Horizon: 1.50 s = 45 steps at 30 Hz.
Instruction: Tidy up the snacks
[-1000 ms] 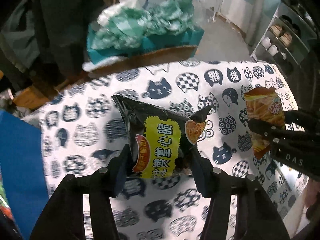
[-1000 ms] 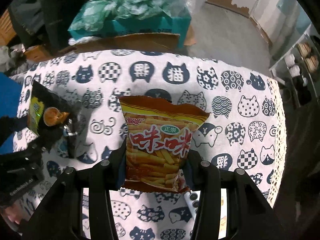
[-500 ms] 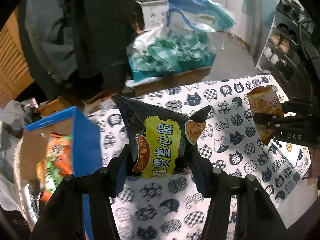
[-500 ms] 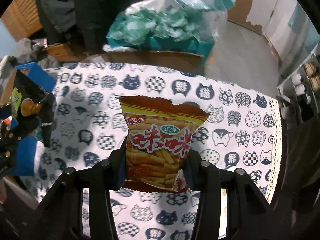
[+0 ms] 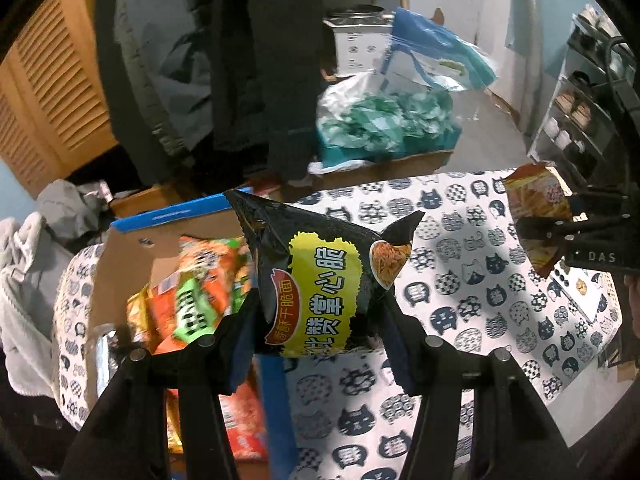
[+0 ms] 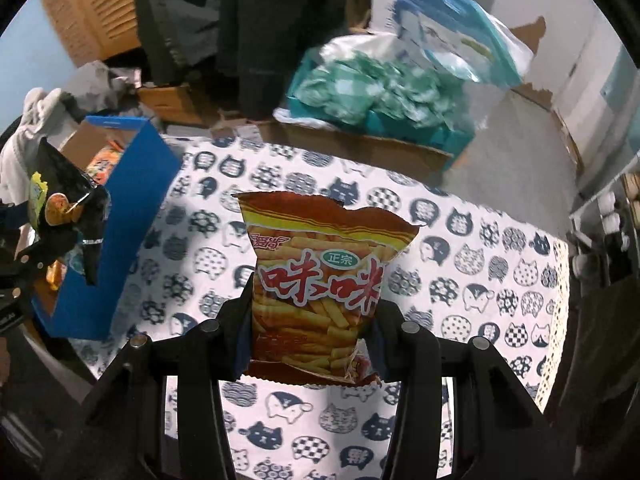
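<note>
My left gripper [image 5: 320, 340] is shut on a black snack bag with a yellow label [image 5: 320, 280], held in the air over the right wall of a blue cardboard box [image 5: 276, 408]. Several orange and green snack packs [image 5: 192, 300] lie inside that box. My right gripper [image 6: 310, 344] is shut on an orange-red bag of snack sticks [image 6: 320, 288], held above the cat-print tablecloth [image 6: 460, 280]. In the right wrist view the black bag [image 6: 68, 208] and the blue box [image 6: 132, 216] appear at the left. The orange-red bag [image 5: 536, 208] shows at the right of the left wrist view.
Beyond the table's far edge stands a brown carton with a teal box and green-white plastic bags [image 5: 384, 128]. Dark coats [image 5: 248, 64] hang behind. A grey cloth [image 5: 28, 280] lies left of the blue box. A shoe rack [image 5: 576, 116] stands at the right.
Both grippers have risen with their bags and the view has widened. The left one has moved left, so the blue box with its snack packs has come under the black bag.
</note>
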Motion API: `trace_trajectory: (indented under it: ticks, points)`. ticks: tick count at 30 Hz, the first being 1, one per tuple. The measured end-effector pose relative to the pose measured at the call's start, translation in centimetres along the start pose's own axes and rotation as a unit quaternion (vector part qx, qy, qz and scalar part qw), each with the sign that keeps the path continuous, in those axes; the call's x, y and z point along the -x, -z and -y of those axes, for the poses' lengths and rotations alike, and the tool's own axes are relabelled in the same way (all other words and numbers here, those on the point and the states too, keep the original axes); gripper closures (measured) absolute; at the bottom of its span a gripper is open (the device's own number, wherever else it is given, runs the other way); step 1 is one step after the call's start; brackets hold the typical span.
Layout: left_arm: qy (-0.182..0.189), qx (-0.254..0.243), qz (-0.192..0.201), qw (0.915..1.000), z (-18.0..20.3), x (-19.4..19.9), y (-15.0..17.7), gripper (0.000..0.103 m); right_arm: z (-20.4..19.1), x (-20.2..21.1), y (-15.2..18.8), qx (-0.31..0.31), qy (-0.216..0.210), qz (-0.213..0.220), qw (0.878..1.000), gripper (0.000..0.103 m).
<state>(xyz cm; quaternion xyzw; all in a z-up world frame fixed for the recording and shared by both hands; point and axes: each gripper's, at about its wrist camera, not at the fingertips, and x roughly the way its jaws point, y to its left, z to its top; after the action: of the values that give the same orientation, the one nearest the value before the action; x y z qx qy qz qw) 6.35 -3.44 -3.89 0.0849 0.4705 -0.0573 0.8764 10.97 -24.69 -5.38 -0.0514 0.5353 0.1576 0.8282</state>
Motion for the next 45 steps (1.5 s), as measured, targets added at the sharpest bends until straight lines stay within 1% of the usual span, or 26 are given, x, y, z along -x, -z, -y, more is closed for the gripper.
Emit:
trace_trajectory:
  ticks: [8, 12, 17, 22, 25, 27, 33, 36, 39, 40, 42, 43, 44, 45]
  points:
    - [-0.015, 0.032, 0.004, 0.9993, -4.7, 1.0, 2.0, 0.046, -4.2, 0.5, -1.1, 0.031, -0.016, 0.007, 0.999, 0.057]
    - [-0.018, 0.056, -0.003, 0.9983, -6.9, 0.9, 3.0, 0.046, -6.2, 0.5, -1.7, 0.045, -0.023, 0.008, 0.999, 0.057]
    - [-0.029, 0.088, -0.007, 0.9957, -9.7, 0.9, 4.4, 0.045, -8.6, 0.2, -2.4, 0.066, -0.031, 0.008, 0.997, 0.057]
    - [-0.035, 0.121, -0.022, 0.9918, -12.4, 0.2, 6.1, 0.045, -11.5, -0.2, -3.2, 0.09, -0.042, 0.008, 0.995, 0.057]
    - [-0.044, 0.124, -0.029, 0.9909, -13.2, -0.1, 7.0, 0.045, -13.8, -0.5, -4.0, 0.108, -0.05, 0.008, 0.993, 0.057]
    - [-0.038, 0.131, -0.035, 0.99, -13.7, -0.4, 7.7, 0.045, -15.0, -0.7, -4.3, 0.117, -0.055, 0.009, 0.992, 0.057]
    - [-0.044, 0.143, -0.059, 0.987, -14.8, -1.8, 9.4, 0.045, -18.9, -1.5, -5.2, 0.142, -0.07, 0.005, 0.987, 0.057]
    - [-0.034, 0.154, -0.072, 0.9848, -15.3, -2.7, 10.1, 0.044, -20.4, -2.0, -5.4, 0.152, -0.074, 0.001, 0.986, 0.057]
    - [-0.027, 0.155, -0.093, 0.9832, -15.5, -3.8, 10.6, 0.044, -21.6, -2.6, -5.5, 0.159, -0.08, -0.006, 0.984, 0.057]
    - [-0.026, 0.158, -0.096, 0.9824, -15.6, -4.0, 10.7, 0.043, -22.0, -2.9, -5.5, 0.16, -0.082, -0.009, 0.984, 0.057]
    - [-0.024, 0.164, -0.097, 0.9814, -15.7, -3.9, 10.8, 0.039, -22.6, -3.4, -5.6, 0.162, -0.084, -0.013, 0.983, 0.057]
    - [-0.025, 0.165, -0.095, 0.9814, -15.8, -3.8, 10.9, 0.032, -22.9, -3.5, -5.6, 0.163, -0.085, -0.016, 0.983, 0.057]
    - [-0.029, 0.166, -0.092, 0.9815, -15.9, -3.5, 10.9, 0.029, -23.2, -3.8, -5.7, 0.164, -0.087, -0.018, 0.982, 0.057]
    - [-0.032, 0.167, -0.089, 0.9815, -16.0, -3.2, 10.8, 0.028, -23.5, -4.0, -5.9, 0.164, -0.089, -0.02, 0.982, 0.057]
